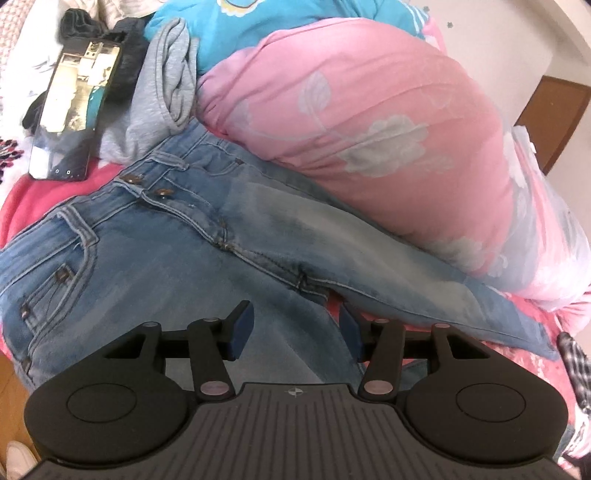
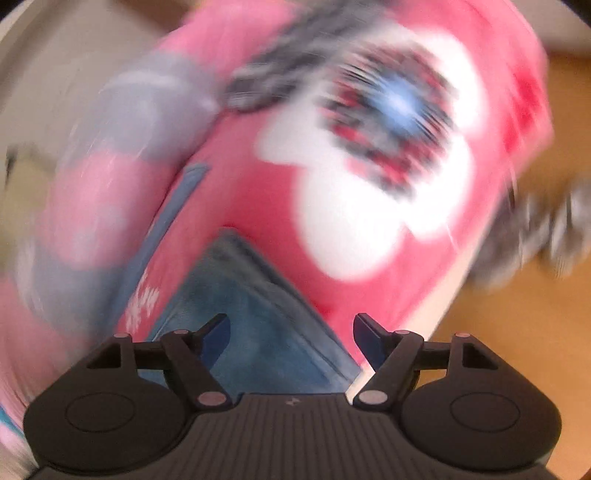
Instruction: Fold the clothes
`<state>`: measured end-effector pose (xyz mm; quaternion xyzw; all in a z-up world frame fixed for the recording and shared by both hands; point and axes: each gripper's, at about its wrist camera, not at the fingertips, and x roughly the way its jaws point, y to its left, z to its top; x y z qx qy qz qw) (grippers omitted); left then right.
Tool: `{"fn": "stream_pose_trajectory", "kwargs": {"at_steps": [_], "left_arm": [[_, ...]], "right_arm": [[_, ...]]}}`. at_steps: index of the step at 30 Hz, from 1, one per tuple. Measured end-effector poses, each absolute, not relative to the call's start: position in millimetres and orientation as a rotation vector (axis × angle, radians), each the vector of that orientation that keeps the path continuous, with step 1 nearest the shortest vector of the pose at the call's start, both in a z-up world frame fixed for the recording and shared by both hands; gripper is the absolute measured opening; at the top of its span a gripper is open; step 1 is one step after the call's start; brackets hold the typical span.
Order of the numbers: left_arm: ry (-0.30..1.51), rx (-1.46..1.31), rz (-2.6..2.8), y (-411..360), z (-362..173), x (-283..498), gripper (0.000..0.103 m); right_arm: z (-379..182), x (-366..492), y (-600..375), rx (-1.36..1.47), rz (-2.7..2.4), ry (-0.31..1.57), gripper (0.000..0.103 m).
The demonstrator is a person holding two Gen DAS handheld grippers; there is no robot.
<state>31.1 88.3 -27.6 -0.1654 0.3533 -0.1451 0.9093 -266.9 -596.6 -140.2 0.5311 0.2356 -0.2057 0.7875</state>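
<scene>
A pair of faded blue jeans (image 1: 177, 240) lies spread on the pink bedspread (image 1: 37, 192), waistband and buttons toward the upper left, legs running down and right. My left gripper (image 1: 296, 328) hovers open just above the thigh area near the crotch seam, nothing between its blue pads. The right wrist view is heavily motion-blurred. My right gripper (image 2: 291, 338) is open over a jeans leg end (image 2: 251, 314) that lies on the red and white flowered bedspread (image 2: 369, 206).
A big pink flowered quilt roll (image 1: 369, 122) presses against the jeans' far side. A phone (image 1: 74, 110), grey garment (image 1: 162, 92), dark clothes and a turquoise cloth (image 1: 277, 18) sit at the back left. Wooden floor (image 2: 517, 314) lies past the bed's edge.
</scene>
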Motion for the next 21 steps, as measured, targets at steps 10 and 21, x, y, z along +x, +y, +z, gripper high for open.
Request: {"fn": "stream_pose_trajectory", "kwargs": {"at_steps": [10, 21], "left_arm": [[0.734, -0.319, -0.238, 90.0, -31.1, 20.6, 0.054], [0.711, -0.311, -0.137, 105.4, -41.0, 27.1, 0.054]], "right_arm": [[-198.9, -302.0, -578.9, 1.551, -0.245, 0.33, 0.048], [-89.6, -332.4, -558.5, 1.222, -0.389, 0.312, 0.005]]}}
